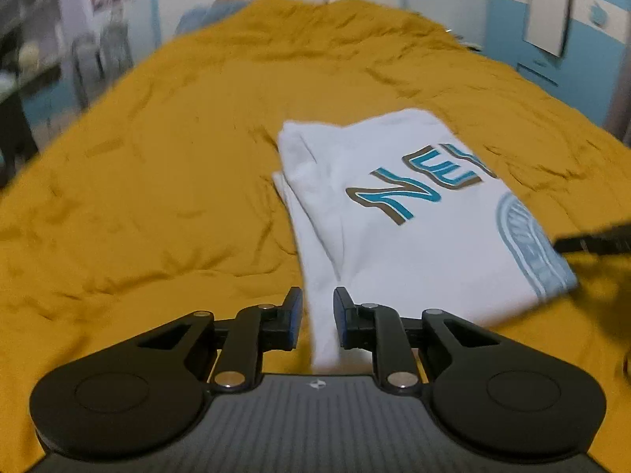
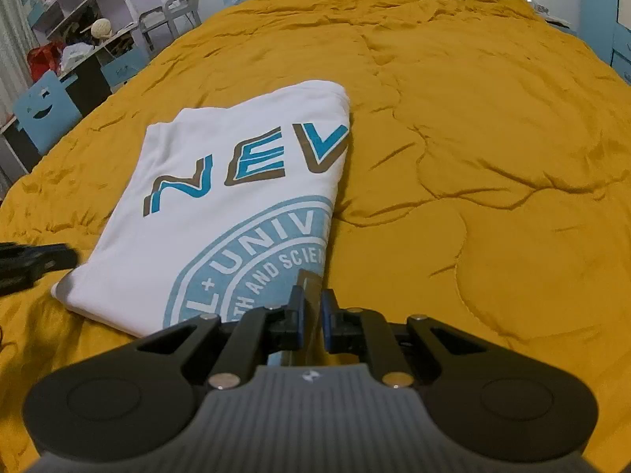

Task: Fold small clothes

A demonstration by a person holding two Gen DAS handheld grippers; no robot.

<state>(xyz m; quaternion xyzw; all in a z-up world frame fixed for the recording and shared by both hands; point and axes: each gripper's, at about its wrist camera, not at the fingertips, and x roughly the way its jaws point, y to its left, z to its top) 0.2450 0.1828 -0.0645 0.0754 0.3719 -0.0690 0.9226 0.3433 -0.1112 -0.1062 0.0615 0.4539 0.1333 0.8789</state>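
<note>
A white T-shirt (image 1: pixel 398 213) with blue "NEV" lettering and a round light-blue emblem lies folded on a mustard-yellow quilt (image 1: pixel 157 157). My left gripper (image 1: pixel 318 307) sits at the shirt's near left edge with its jaws a little apart; white cloth runs through the gap between them. My right gripper (image 2: pixel 312 307) is at the shirt's (image 2: pixel 236 197) near right corner, its jaws nearly closed, with the shirt's edge between them. The other gripper's black tip shows at the right edge of the left wrist view (image 1: pixel 591 242) and at the left edge of the right wrist view (image 2: pixel 35 264).
The quilt (image 2: pixel 473 157) covers a wide bed, wrinkled all over. Shelves with clutter (image 2: pixel 79 19), a blue chair with a face cut-out (image 2: pixel 43 114) and a grey chair (image 2: pixel 169 15) stand beyond the bed's left side. Blue and white walls lie behind.
</note>
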